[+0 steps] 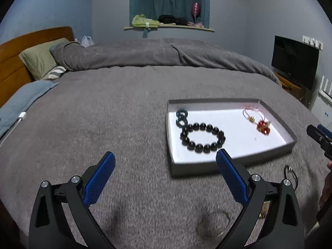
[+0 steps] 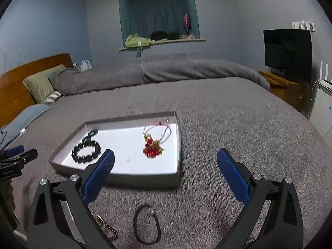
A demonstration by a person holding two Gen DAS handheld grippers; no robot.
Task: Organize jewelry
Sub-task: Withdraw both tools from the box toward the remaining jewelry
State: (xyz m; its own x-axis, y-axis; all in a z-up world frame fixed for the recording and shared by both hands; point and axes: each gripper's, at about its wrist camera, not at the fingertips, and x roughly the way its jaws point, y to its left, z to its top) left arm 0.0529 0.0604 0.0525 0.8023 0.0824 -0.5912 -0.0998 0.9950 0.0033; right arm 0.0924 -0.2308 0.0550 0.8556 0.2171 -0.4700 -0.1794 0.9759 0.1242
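Both empty, jaws apart: left gripper [image 1: 166, 161], right gripper [image 2: 166, 159]. Black cord bracelet [image 2: 147, 224] loose on the blanket, near side of tray [image 2: 145, 178] — best pinched at one edge, lifted clear, then lowered past the red charm piece [image 2: 152, 149].

We lose the gold piece [image 1: 264, 208] behind the left claw's right finger, so only a sliver shows, and the clear bangle [image 1: 213, 221] just below that claw's gap is too faint and smeared to trace fully. In the right wrist view the beaded chain [image 2: 108, 227] slips under the claw's left finger, its gold end half hidden. The red charm cluster [image 2: 152, 148] ahead of that claw is blurred; we cannot separate its beads. The other gripper [image 2: 16, 159] is cut off at the left edge.
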